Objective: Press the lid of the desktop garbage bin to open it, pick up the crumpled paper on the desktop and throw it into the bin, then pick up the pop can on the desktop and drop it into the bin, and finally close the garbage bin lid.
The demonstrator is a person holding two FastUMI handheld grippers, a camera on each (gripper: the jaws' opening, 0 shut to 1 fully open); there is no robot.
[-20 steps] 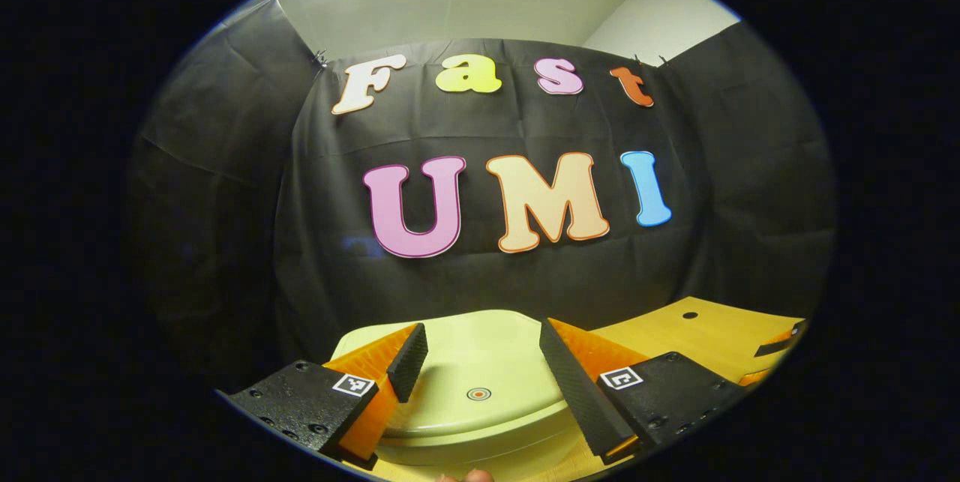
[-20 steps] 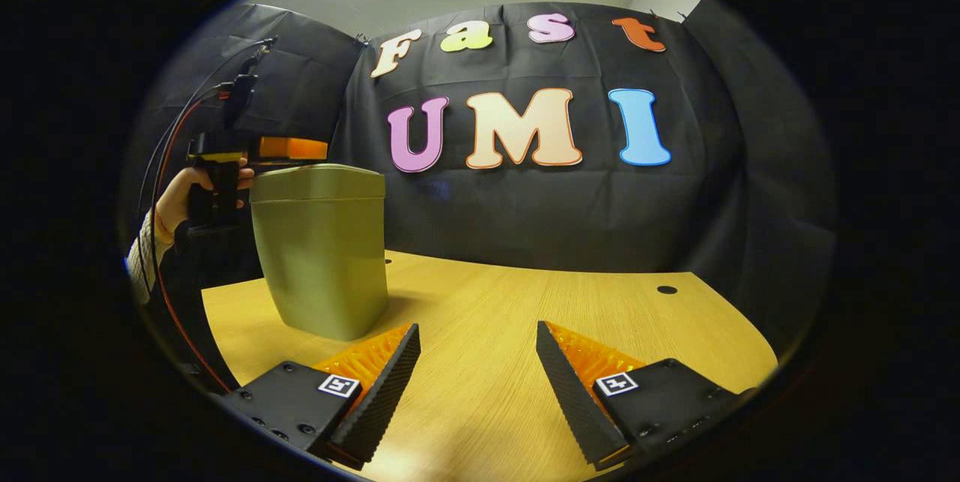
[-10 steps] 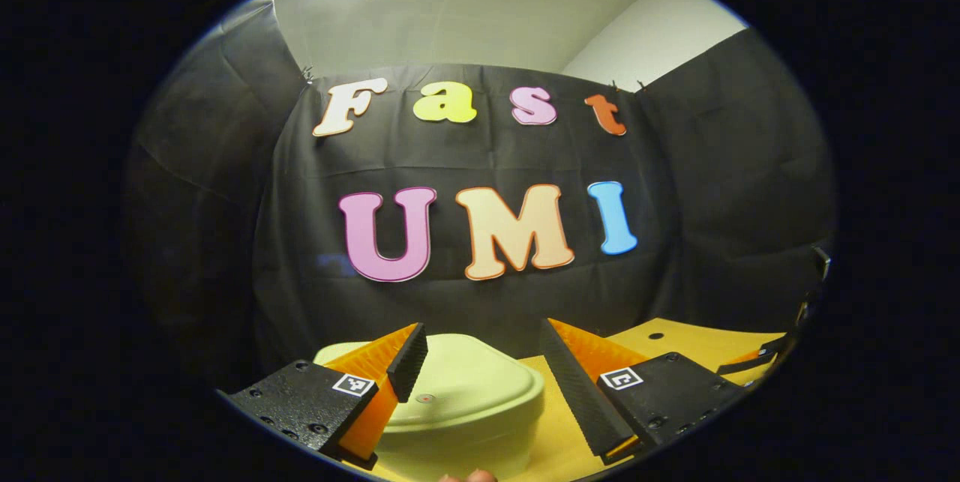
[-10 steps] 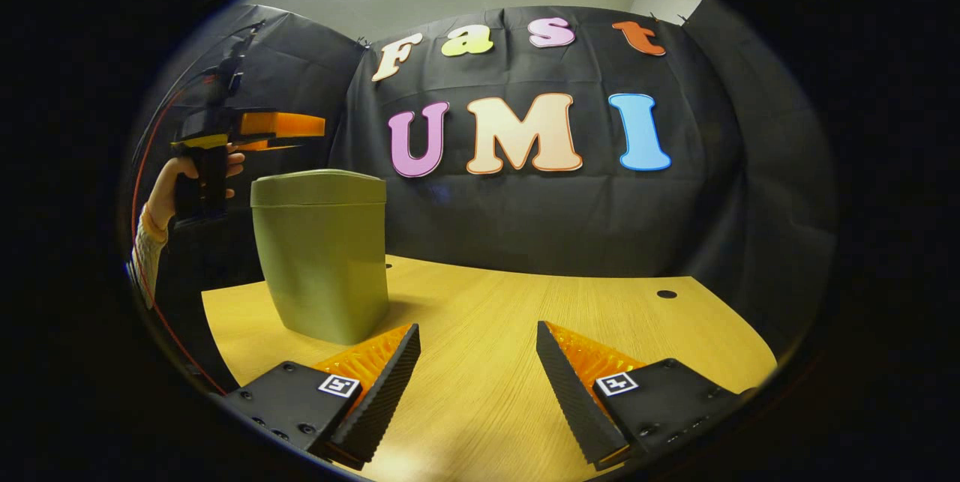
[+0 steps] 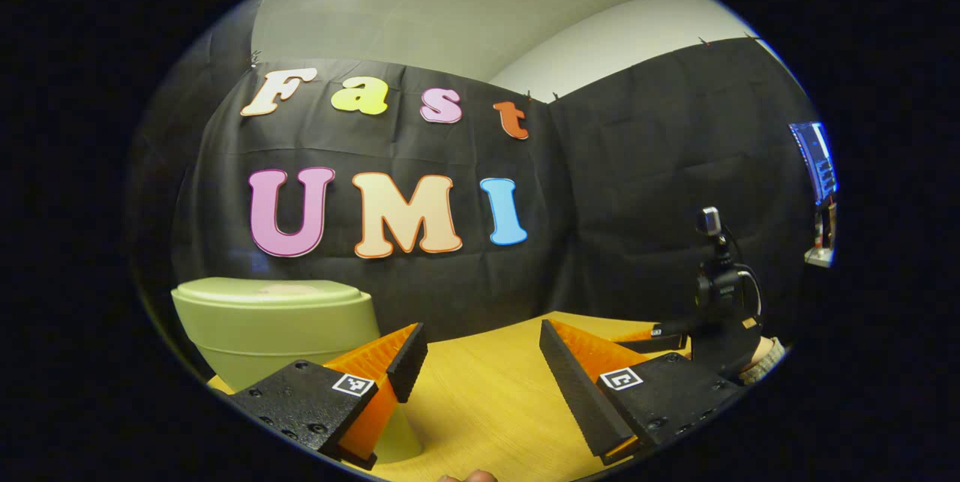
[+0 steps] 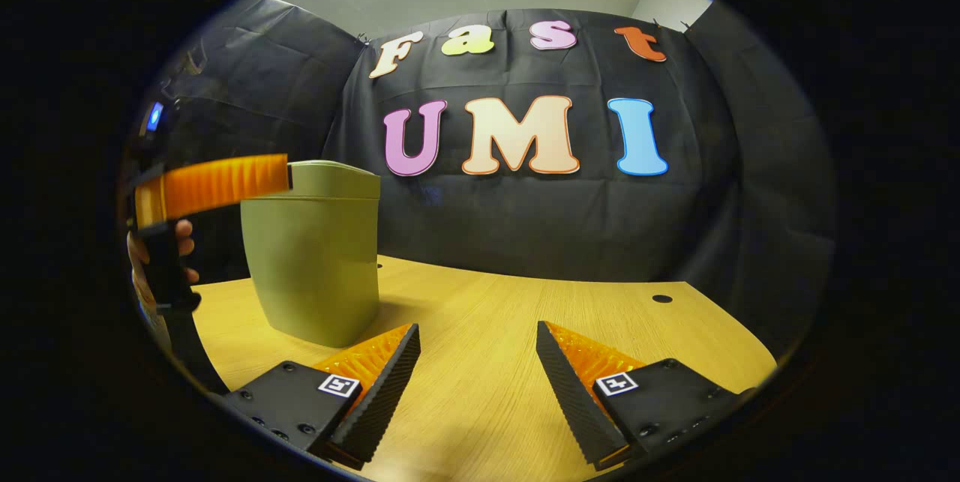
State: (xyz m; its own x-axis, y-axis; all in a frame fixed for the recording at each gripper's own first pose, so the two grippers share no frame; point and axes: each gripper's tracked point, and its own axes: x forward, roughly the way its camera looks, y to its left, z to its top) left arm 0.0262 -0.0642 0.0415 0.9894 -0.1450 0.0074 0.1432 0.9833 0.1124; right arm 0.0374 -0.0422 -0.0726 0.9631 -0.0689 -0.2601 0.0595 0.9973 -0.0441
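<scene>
The green desktop bin (image 6: 315, 257) stands on the wooden table (image 6: 510, 362) with its lid (image 6: 334, 178) down. My left gripper (image 6: 281, 175), held by a hand (image 6: 161, 257), hovers at lid height by the bin's left side. Whether it touches the bin I cannot tell. In the left gripper view the bin (image 5: 277, 324) sits left of my left gripper (image 5: 476, 369), which is open and holds nothing. My right gripper (image 6: 476, 369) is open low over the table, right of the bin, with nothing between its fingers. It appears again far right as my right gripper (image 5: 637, 337).
A small round hole (image 6: 661, 298) marks the table's far right. Black cloth walls close in the back and sides. Bare wood stretches between the bin and the table's right edge (image 6: 742, 347).
My left gripper has come off from above the lid, dropped to lid height and swung to face right, so the bin slid to the left of its view. The right gripper stayed put.
</scene>
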